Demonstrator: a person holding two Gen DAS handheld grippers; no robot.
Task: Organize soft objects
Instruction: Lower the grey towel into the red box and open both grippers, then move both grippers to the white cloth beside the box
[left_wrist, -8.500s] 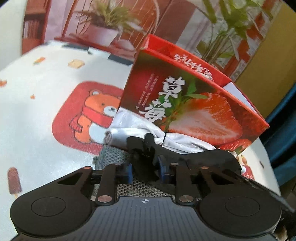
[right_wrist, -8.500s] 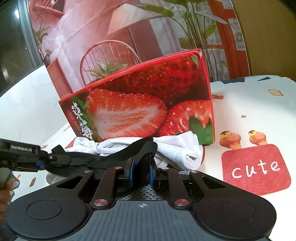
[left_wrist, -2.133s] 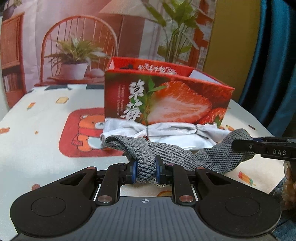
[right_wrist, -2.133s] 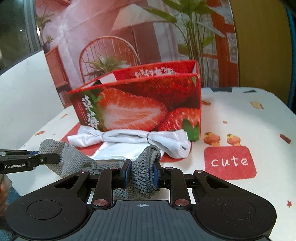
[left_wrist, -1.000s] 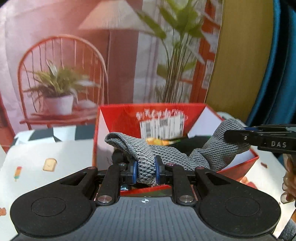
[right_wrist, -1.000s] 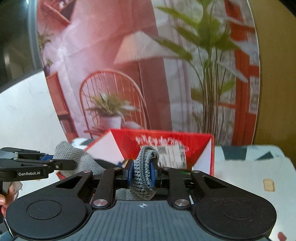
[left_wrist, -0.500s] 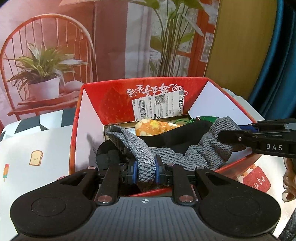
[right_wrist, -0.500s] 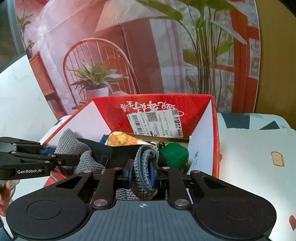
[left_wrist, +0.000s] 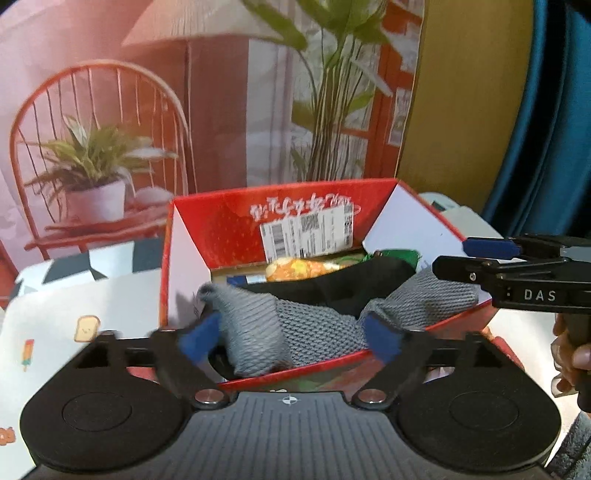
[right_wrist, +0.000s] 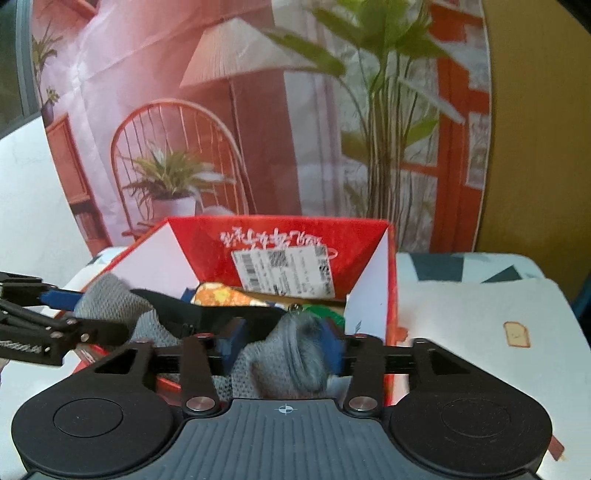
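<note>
Tablecloth (left_wrist: 92, 306) under red box (left_wrist: 280, 218); grey knit (left_wrist: 317, 328) inside (both tongs spread).

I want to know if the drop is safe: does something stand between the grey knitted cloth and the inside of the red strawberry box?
Nothing visible blocks it. The grey knitted cloth already lies inside the open red box, on a black item.

A black two-finger left gripper (left_wrist: 290, 338) with blue pads (left_wrist: 197, 334) spread wide apart sits in the foreground. Between them, a grey knitted fabric piece (left_wrist: 295, 328) drapes over the near rim of an open red cardboard box printed with strawberries (left_wrist: 229, 230), lying on a black cloth (left_wrist: 332, 286) inside. An orange patterned soft item (left_wrist: 295, 266) lies behind. The right gripper (left_wrist: 450, 258) enters from the right, just above the grey fabric's far end
</note>
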